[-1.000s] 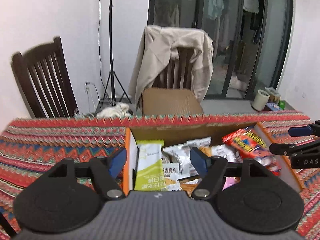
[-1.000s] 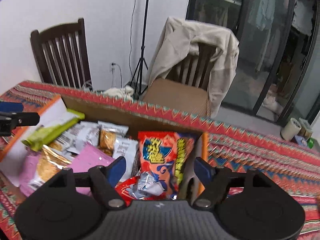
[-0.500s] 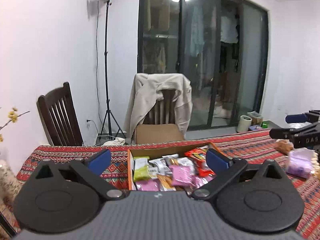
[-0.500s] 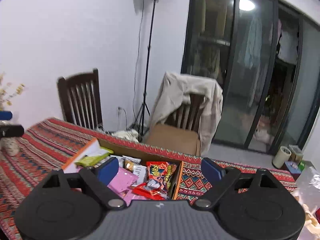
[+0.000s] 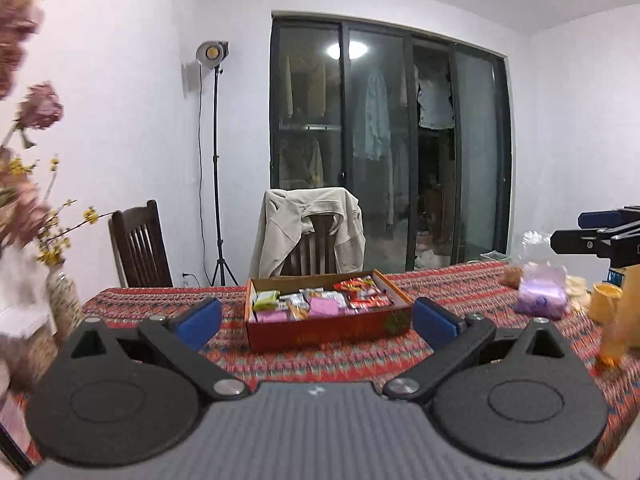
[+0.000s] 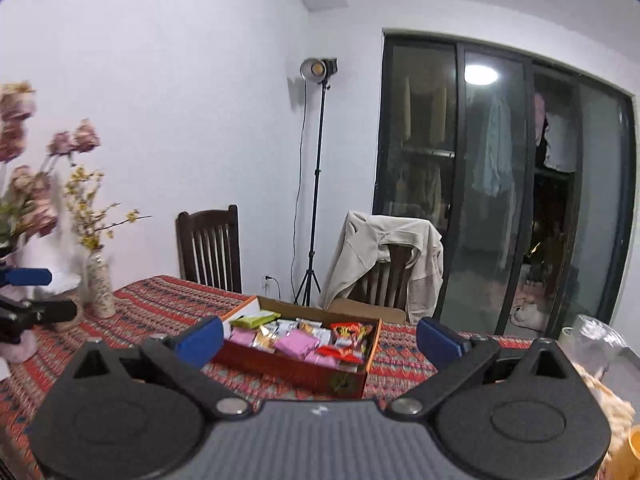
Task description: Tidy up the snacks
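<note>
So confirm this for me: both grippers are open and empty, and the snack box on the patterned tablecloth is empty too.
One thing is wrong: the snack box is not empty. The left wrist view shows it full of snack packets. The left gripper and right gripper are indeed open and empty.

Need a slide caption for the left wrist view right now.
Left gripper open and empty, facing the snack box on the patterned tablecloth, right gripper at the frame's edge.

I see the left gripper (image 5: 316, 322): matte black linkage arms, blue pads (image 5: 199, 322), silver pivot screws, two round discs, ribbed grey housing with a small white mark. Right gripper (image 6: 319, 338): the same build and colours.
</note>
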The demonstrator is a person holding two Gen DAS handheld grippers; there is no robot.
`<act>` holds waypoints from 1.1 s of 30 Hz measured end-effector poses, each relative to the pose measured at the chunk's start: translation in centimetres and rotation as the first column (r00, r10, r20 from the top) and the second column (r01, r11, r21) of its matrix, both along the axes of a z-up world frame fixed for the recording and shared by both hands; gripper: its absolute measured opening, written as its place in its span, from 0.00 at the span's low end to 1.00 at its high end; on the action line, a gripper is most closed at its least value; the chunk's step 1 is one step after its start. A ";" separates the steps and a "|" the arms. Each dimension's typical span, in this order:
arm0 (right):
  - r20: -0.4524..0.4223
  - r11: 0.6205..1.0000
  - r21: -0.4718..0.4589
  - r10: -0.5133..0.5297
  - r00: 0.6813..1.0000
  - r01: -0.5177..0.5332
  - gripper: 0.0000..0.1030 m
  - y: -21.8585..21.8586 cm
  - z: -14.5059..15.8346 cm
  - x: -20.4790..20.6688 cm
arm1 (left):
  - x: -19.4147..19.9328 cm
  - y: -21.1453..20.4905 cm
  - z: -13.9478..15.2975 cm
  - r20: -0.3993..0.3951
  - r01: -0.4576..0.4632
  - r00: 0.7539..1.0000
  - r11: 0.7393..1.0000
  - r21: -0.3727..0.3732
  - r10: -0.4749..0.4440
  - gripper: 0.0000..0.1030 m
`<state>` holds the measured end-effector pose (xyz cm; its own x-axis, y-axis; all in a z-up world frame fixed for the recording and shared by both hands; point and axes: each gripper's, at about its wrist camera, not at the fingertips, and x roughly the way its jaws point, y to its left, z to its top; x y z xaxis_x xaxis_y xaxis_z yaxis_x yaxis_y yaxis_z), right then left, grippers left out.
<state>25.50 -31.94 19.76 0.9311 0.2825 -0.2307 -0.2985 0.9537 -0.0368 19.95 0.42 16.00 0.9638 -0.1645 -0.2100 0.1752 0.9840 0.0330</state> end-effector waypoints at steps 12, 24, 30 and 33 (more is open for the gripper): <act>0.057 0.999 0.039 -0.024 0.998 0.022 1.00 1.7 -13.1 -16.9 | -15.9 -0.3 -8.6 0.022 -0.103 0.994 0.994 -0.029 0.104 1.00; -0.112 0.993 0.103 -0.043 0.993 0.054 1.00 5.3 -24.3 -22.5 | -16.5 1.9 -16.4 -0.076 -0.179 0.981 0.984 -0.001 0.178 1.00; -0.096 0.992 0.120 -0.035 0.995 0.047 1.00 6.6 -23.7 -21.9 | -17.0 2.4 -16.5 -0.063 -0.173 0.983 0.985 -0.008 0.172 1.00; -0.083 0.992 0.120 -0.027 0.996 0.037 1.00 6.7 -23.1 -21.8 | -17.1 2.5 -16.4 -0.064 -0.173 0.983 0.985 -0.013 0.172 1.00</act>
